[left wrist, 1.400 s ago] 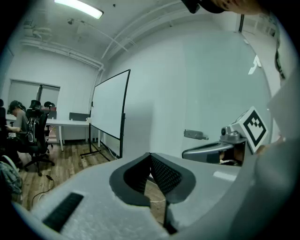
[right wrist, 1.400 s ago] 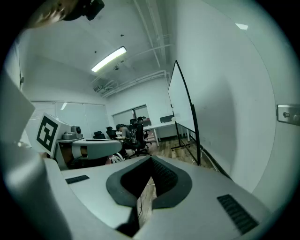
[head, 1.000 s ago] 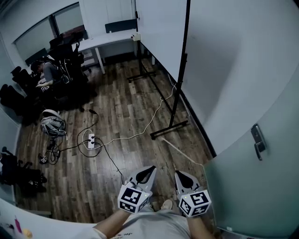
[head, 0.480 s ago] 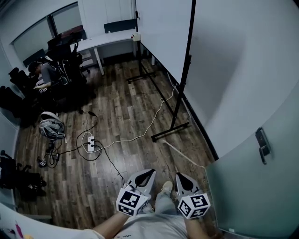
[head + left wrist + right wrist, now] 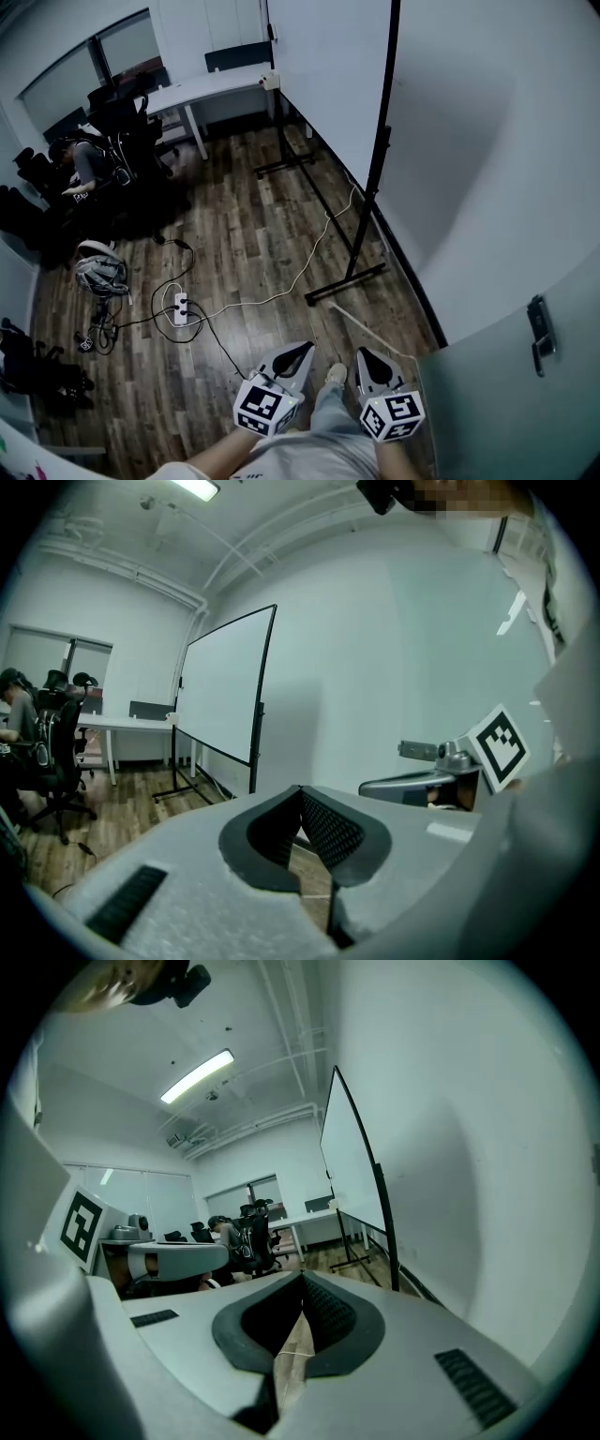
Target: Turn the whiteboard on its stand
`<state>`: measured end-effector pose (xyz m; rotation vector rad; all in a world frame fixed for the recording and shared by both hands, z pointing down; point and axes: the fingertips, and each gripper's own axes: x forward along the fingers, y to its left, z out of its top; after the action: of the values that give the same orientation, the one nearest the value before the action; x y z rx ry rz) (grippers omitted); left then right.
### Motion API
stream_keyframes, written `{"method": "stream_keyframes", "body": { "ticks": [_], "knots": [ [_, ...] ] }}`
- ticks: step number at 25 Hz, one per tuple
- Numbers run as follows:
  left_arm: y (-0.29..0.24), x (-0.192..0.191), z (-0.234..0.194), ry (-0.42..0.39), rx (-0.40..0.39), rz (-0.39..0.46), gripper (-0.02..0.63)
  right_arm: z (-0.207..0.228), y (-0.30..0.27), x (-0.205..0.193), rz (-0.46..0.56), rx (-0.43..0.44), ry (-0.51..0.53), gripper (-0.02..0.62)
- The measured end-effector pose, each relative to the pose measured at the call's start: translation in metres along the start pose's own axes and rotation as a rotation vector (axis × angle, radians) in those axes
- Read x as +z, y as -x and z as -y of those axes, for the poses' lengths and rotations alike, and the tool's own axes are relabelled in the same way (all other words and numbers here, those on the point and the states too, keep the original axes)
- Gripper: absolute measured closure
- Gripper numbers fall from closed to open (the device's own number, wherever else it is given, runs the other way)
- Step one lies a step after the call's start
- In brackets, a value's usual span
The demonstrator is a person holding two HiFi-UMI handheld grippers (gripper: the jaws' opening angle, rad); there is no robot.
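Whiteboard [image 5: 328, 75] was seen in the head view well ahead of both pairs of jaws, edge-on along the wall, carried on a black stand [image 5: 379, 169] whose near foot bar [image 5: 345, 284] lay on the wood floor [image 5: 244, 234]. Left gripper [image 5: 298, 349] and right gripper [image 5: 366, 356] were held low and side by side, apart from each other, nothing touched by either. A white cable [image 5: 302, 262] was trailed from beyond the jaws to a power strip [image 5: 182, 307], well to their left. A desk [image 5: 211, 86] was noted far beyond them.

Left gripper view: the left gripper [image 5: 300, 789] was seen with jaws pressed together at the tips, nothing pinched. The whiteboard [image 5: 225, 691] was placed well ahead, left of the jaw line, upright.

Right gripper view: the right gripper [image 5: 302, 1277] was also seen closed tip to tip, empty. The whiteboard [image 5: 352, 1162] was placed ahead and right of the jaws, out of reach; a seated person [image 5: 225, 1232] was seen far off to their left.
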<state>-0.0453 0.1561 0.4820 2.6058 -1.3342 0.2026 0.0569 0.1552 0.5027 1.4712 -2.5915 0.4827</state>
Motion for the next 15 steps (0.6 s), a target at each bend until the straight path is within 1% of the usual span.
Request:
{"method": "stream_keyframes", "body": {
  "ticks": [5,8,10,12,15],
  "knots": [
    [-0.078,0.024,-0.038,-0.007,0.014,0.011,0.595,0.059,-0.067,0.042,0.013,0.027,0.031,0.589],
    [-0.120,0.050,-0.052,0.007,0.013,0.030,0.595,0.091,-0.092,0.070,0.015,0.019,0.044,0.589],
    [-0.146,0.064,-0.060,-0.002,0.014,0.045,0.595,0.115,-0.108,0.084,0.019,0.013,0.049,0.589],
    [-0.165,0.074,-0.065,-0.010,0.020,0.056,0.595,0.134,-0.121,0.095,0.023,0.017,0.058,0.589],
    [-0.180,0.085,-0.074,-0.009,0.042,0.067,0.595,0.152,-0.135,0.107,0.026,0.024,0.071,0.589]
  ]
}}
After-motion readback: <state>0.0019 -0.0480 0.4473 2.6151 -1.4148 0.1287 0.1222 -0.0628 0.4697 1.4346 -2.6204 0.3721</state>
